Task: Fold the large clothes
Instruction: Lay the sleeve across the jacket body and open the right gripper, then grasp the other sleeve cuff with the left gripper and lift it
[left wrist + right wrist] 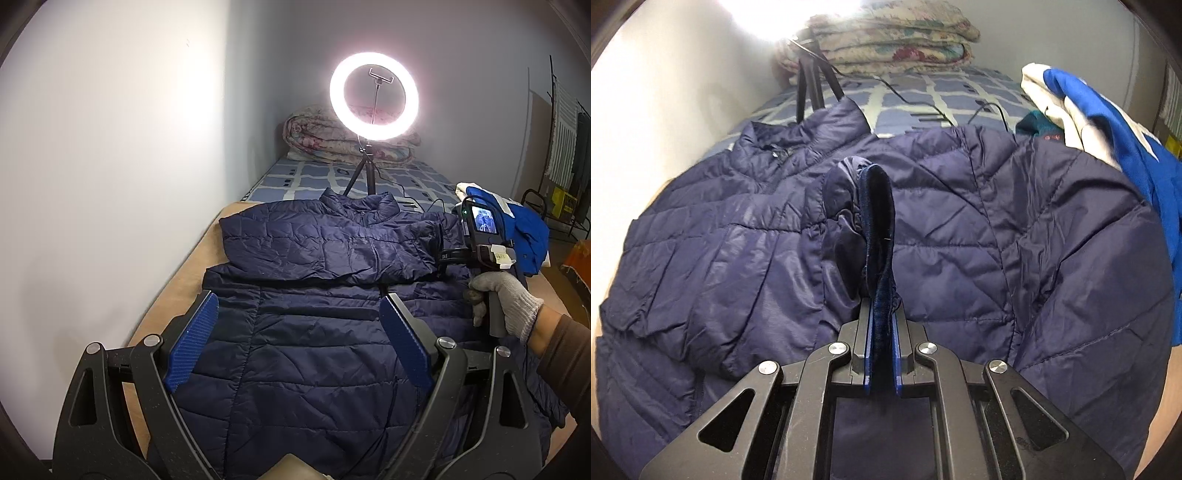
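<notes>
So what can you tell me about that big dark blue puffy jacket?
The navy puffer jacket is shiny, quilted fabric with a stand-up collar and a front zip. It lies spread flat, front up, on the bed, one sleeve folded across its chest. The right gripper has its jaws shut on the ribbed sleeve cuff, holding it up. The left gripper hovers open above the lower half.

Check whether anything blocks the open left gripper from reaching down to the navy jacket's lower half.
Nothing visible does. The left gripper hangs with jaws spread directly over the navy jacket, only air between. The right gripper grips the sleeve cuff off to the right.
</notes>
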{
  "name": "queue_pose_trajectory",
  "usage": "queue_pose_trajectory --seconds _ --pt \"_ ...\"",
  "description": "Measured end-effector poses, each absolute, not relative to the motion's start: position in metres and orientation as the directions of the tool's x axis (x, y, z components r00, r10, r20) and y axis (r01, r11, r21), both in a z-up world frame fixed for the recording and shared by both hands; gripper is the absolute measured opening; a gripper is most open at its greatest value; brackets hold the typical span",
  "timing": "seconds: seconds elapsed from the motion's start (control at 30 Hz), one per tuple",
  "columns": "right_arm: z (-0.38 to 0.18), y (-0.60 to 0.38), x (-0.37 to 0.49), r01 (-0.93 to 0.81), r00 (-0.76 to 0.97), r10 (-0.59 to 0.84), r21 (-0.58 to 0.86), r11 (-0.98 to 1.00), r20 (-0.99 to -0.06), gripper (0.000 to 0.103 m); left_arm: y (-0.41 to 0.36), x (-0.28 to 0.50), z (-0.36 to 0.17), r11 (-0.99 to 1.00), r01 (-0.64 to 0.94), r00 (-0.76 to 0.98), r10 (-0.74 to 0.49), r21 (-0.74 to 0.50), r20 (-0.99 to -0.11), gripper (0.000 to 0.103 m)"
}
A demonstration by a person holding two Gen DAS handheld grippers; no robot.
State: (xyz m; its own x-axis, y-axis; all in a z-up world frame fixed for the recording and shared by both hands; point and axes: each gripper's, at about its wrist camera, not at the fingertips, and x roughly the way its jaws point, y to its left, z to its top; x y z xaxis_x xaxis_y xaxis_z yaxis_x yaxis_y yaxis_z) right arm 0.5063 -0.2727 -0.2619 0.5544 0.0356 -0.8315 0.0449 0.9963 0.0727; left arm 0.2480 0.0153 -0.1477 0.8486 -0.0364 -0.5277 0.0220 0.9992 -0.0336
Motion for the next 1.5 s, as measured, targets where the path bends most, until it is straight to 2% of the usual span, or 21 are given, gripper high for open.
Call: queue_pose_trajectory --seconds 0.13,0.23,0.43,0.7,0.87,0.93,1.1,1.2,1.27,1.33,1.4,1.5 --pt "-0.257 -0.272 0.502 0.058 0.561 0.032 0.078 0.995 -0.827 0.012 0.016 0.247 -0.146 0.999 0.021 0.850 -0.036 -0.036 -0.526 0.091" --pt "-0.242 -0.274 0.488 0.064 0.580 0.035 0.088 0.994 -0.814 0.036 0.014 0.245 -0.141 0.998 0.033 0.851 -0.052 -0.046 -0.523 0.091" --pt "-0.188 -0.285 0.426 0.008 0.651 0.082 0.115 0.993 -0.755 0.039 0.001 0.238 -0.129 0.996 0.074 0.857 -0.090 -0.051 -0.507 0.091" --pt "-0.122 -0.330 0.296 0.064 0.752 -0.025 0.036 0.997 -0.659 0.067 -0.046 0.217 -0.125 0.979 0.206 0.833 -0.182 -0.013 -0.523 0.091" --pt "-0.117 -0.368 0.228 0.167 0.754 -0.102 0.040 0.985 -0.649 0.069 -0.093 0.191 -0.126 0.942 0.333 0.814 -0.273 0.027 -0.512 0.091" --pt "-0.121 -0.382 0.207 0.210 0.752 -0.149 0.019 0.978 -0.643 0.077 -0.111 0.180 -0.129 0.919 0.394 0.787 -0.325 0.021 -0.524 0.091" --pt "-0.126 -0.417 0.171 0.268 0.735 -0.228 -0.035 0.963 -0.638 0.079 -0.169 0.153 -0.145 0.831 0.556 0.677 -0.446 0.009 -0.586 0.091" --pt "-0.130 -0.439 0.158 0.306 0.729 -0.246 -0.018 0.952 -0.639 0.079 -0.208 0.140 -0.159 0.765 0.643 0.575 -0.511 -0.033 -0.640 0.090" --pt "-0.134 -0.454 0.152 0.326 0.717 -0.254 -0.011 0.945 -0.649 0.079 -0.230 0.132 -0.167 0.730 0.681 0.516 -0.538 -0.061 -0.667 0.084" --pt "-0.135 -0.463 0.148 0.329 0.710 -0.269 -0.031 0.944 -0.651 0.079 -0.252 0.126 -0.176 0.696 0.712 0.457 -0.557 -0.090 -0.693 0.081" --pt "-0.139 -0.474 0.150 0.357 0.683 -0.331 -0.098 0.929 -0.652 0.079 -0.274 0.120 -0.187 0.666 0.737 0.402 -0.569 -0.115 -0.718 0.081" --pt "-0.142 -0.491 0.154 0.402 0.656 -0.367 -0.105 0.909 -0.659 0.079 -0.306 0.111 -0.202 0.622 0.769 0.326 -0.577 -0.145 -0.749 0.081"
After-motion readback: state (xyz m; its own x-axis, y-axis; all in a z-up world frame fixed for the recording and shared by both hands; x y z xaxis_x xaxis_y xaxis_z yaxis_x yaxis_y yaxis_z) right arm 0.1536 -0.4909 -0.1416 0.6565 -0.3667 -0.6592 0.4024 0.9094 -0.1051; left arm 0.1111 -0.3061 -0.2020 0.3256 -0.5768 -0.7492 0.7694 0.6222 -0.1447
